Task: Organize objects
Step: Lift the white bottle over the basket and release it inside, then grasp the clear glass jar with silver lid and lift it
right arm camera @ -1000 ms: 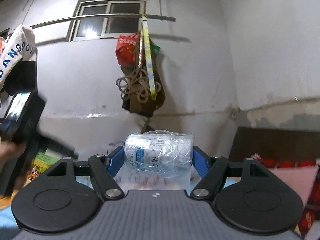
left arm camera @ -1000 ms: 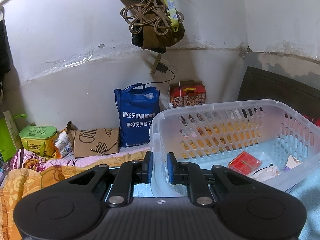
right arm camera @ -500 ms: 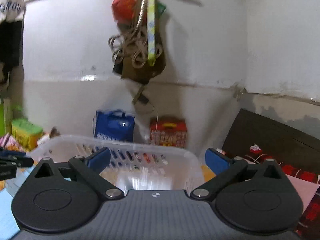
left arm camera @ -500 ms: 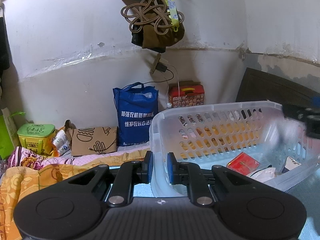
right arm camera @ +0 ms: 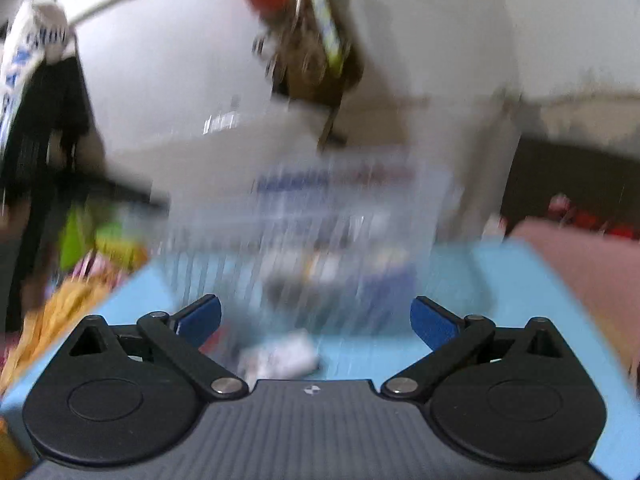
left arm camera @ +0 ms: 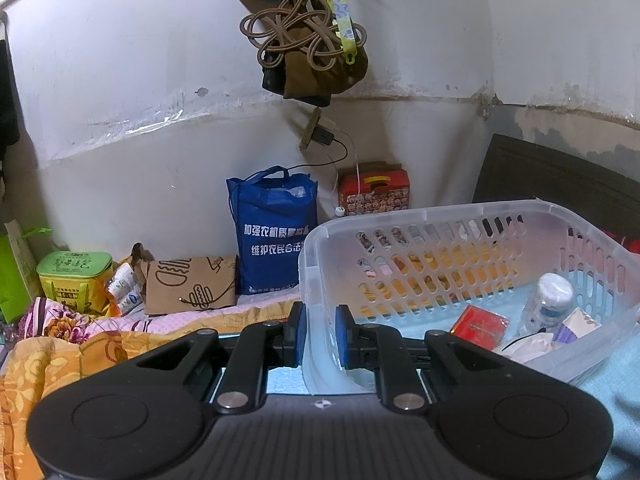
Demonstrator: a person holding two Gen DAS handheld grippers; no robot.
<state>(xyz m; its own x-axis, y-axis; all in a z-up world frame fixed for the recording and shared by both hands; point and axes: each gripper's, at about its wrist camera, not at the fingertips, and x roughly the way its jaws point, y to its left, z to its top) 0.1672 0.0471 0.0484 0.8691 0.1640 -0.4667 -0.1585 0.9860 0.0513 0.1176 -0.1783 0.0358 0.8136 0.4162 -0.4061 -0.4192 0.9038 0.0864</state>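
Observation:
My left gripper is shut on the near-left rim of a clear plastic basket on the blue bedsheet. Inside the basket lie a plastic-wrapped white bottle, a red box and some white paper items. My right gripper is open and empty, low over the blue sheet. Its view is motion-blurred; the basket shows ahead of it, and a small white object lies just below the fingers.
Against the wall stand a blue tote bag, a red tin, a brown paper bag and a green box. An orange blanket lies at left. Cords and bags hang above. A dark headboard stands at right.
My right gripper opened and let go of the wrapped bottle, which now lies in the basket. It then pulled back and down. The left gripper has held still on the rim.

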